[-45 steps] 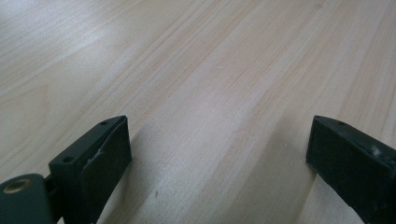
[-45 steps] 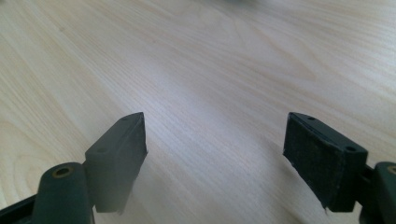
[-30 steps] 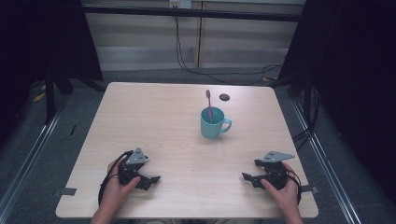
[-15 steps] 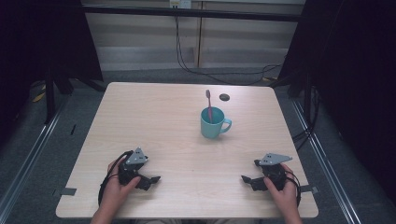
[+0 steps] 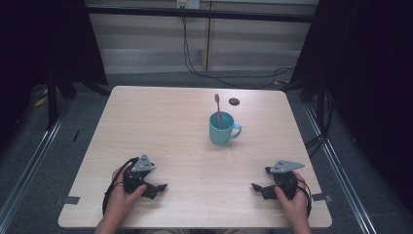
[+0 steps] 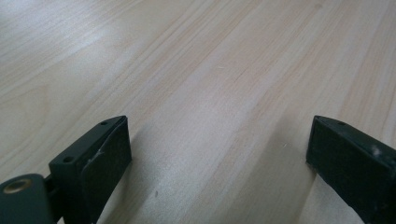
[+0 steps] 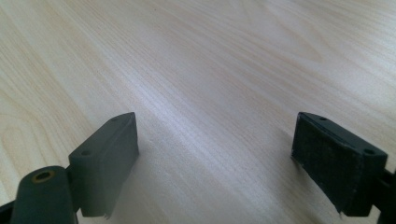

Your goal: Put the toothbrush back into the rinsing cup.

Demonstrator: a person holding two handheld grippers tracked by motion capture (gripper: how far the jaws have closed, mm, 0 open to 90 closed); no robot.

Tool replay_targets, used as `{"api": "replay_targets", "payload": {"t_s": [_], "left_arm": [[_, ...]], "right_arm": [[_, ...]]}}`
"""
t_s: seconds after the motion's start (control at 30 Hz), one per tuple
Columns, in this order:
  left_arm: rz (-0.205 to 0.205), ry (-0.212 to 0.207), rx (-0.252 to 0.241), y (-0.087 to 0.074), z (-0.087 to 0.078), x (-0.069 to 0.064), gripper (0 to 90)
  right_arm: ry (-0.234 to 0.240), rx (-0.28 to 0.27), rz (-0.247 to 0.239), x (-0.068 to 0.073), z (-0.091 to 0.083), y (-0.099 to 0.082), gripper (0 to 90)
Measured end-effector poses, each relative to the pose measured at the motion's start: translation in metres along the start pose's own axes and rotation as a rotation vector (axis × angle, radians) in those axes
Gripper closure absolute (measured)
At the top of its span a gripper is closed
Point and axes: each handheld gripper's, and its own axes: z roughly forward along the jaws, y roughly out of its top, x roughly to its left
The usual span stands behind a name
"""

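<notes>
At the near left of the light wooden table point(image 5: 160, 122), the left gripper point(image 5: 155, 188) rests on the tabletop in the person's left hand point(image 5: 122, 202), its jaws pointing toward the middle of the near edge. In the left gripper view the two black jaws stand spread wide, with nothing but bare wood grain between them and ahead of them. Well beyond both sets of jaws, past the middle of the table, a teal mug point(image 5: 221, 129) stands upright with its handle turned to the right, and a pink toothbrush point(image 5: 218, 109) leans inside it, head up above the rim. Just behind the mug, near the far edge, lies a small dark round disc point(image 5: 234, 101). At the near right, the right gripper point(image 5: 260, 189) sits on the table in the right hand point(image 5: 291, 201), its jaws pointing left, toward the other gripper and well apart from it. Its jaws have just been opening and now stand wide, with only bare tabletop between the pads in the right gripper view.
</notes>
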Motion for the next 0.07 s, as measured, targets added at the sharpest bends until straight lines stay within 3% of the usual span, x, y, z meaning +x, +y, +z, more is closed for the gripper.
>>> {"api": "replay_targets", "payload": {"t_s": [0.07], "left_arm": [[0.0, 0.001, 0.002, 0.0, -0.0001, 0.0, 6.3]], "right_arm": [[0.0, 0.0, 0.0, 0.0, 0.0, 0.0, 14.3]]}}
